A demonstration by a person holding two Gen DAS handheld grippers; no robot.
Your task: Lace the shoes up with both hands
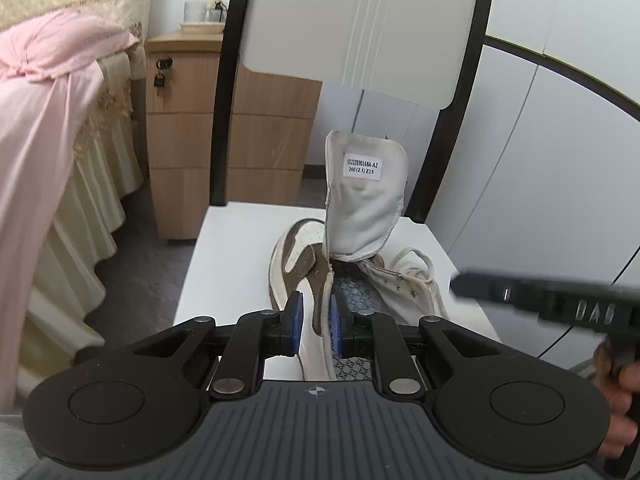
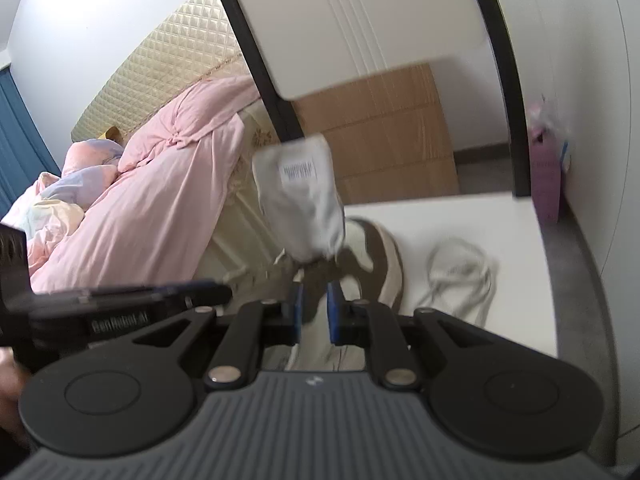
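Note:
A white and brown shoe lies on a white chair seat, toe pointing away. Its grey tongue stands up, showing a size label. My left gripper is shut on the shoe's left eyelet flap, which fills the narrow gap between the blue pads. In the blurred right wrist view my right gripper is shut on the shoe's near side flap. The loose whitish lace lies piled on the seat to the shoe's right. Each gripper shows at the side of the other's view.
A wooden drawer cabinet stands behind the chair. A bed with a pink cover is on the left. The chair's black frame and white backrest rise behind the shoe. A hand holds the right gripper's handle.

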